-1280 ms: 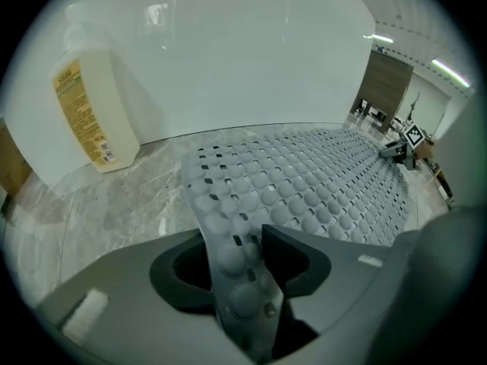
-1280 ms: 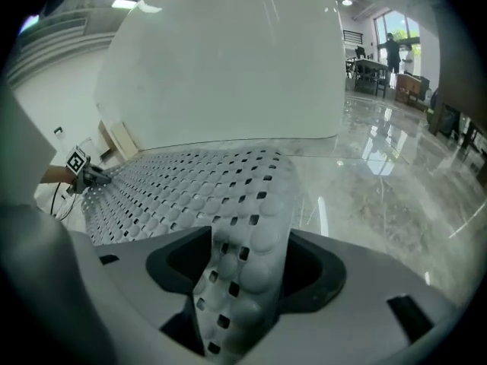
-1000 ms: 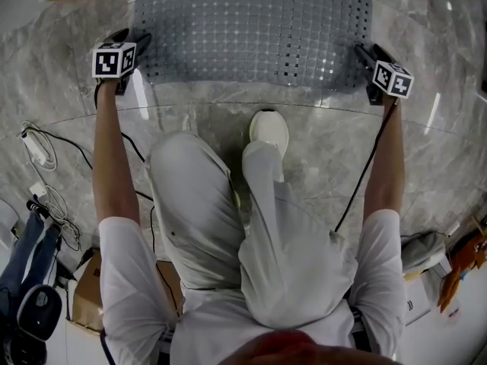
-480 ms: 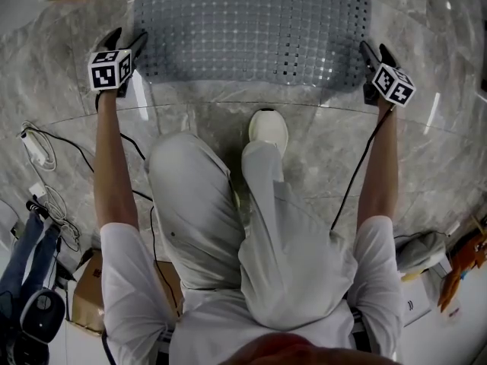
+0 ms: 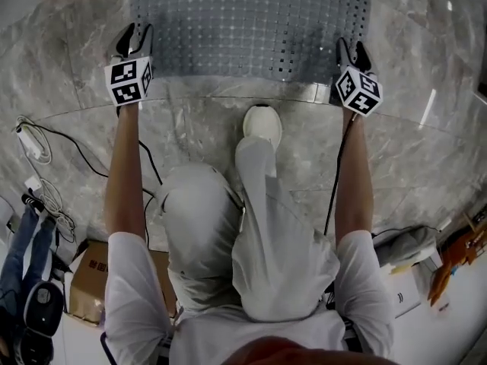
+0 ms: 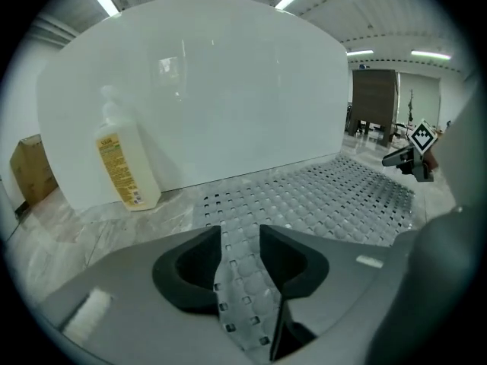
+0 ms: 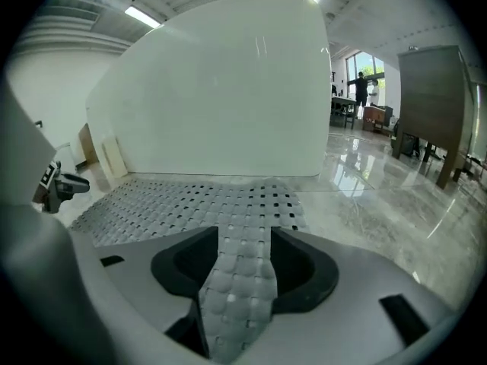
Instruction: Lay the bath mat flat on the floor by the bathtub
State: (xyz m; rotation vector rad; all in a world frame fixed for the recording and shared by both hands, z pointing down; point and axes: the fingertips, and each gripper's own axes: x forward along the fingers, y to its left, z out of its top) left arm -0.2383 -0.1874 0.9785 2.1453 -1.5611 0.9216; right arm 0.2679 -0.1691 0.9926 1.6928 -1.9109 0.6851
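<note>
The grey perforated bath mat [image 5: 251,21] lies spread on the marble floor against the white bathtub [image 6: 228,90]. My left gripper [image 5: 133,38] is at the mat's near left corner. In the left gripper view a strip of the mat [image 6: 240,280] runs between the jaws of my left gripper [image 6: 240,251], which are closing and pinch it. My right gripper [image 5: 348,52] is at the near right corner. Its jaws are closing too, and in the right gripper view a fold of the mat [image 7: 240,280] fills the gap of my right gripper [image 7: 245,257].
A yellow-labelled bottle [image 6: 122,166] stands against the tub left of the mat. The person's white shoe [image 5: 261,124] is just short of the mat's near edge. Cables [image 5: 34,147] and a cardboard box [image 5: 87,280] lie to the left; a cabinet [image 7: 434,105] stands far right.
Both grippers moved inward from beside the mat's ends onto its near corners, and their jaws came round the mat's edge. The person leaned further forward.
</note>
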